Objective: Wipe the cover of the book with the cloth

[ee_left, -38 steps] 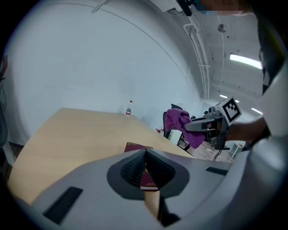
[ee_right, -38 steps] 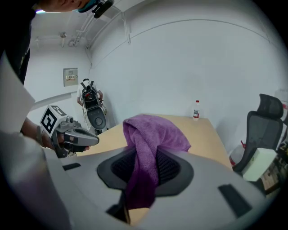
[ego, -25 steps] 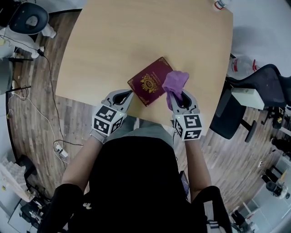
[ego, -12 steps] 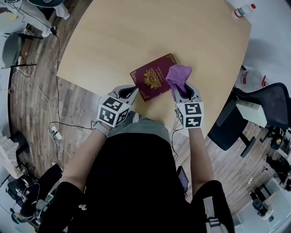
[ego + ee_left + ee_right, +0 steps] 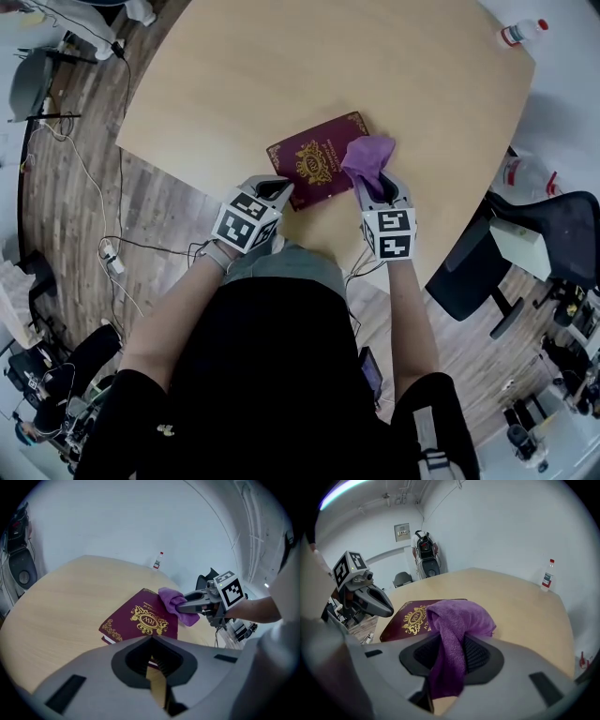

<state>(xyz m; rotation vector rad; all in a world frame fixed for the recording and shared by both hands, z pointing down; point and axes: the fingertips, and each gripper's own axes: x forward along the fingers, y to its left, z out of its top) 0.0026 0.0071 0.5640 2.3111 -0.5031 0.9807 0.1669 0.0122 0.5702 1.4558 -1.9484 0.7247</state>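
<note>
Left gripper (image 5: 151,639): jaws drawn together with nothing between them; the tips sit at the book's nearest corner.
Right gripper (image 5: 377,191): jaws have just been opening; the cloth runs between them, bunched into a narrow band.
Cloth (image 5: 367,155): purple, rising out of the right gripper's tips and spilling forward onto the book's end just ahead of them.
Book (image 5: 314,164): maroon, flat on the table just ahead of both grippers, cover and gold crest facing up.
Book's long axis: runs from the left gripper's tips across toward the cloth, slanting away on the right gripper's side.
Table (image 5: 281,66): pale wood, bare beyond the book.
Bottle (image 5: 518,33): upright, well beyond the right gripper at the table's far edge.
</note>
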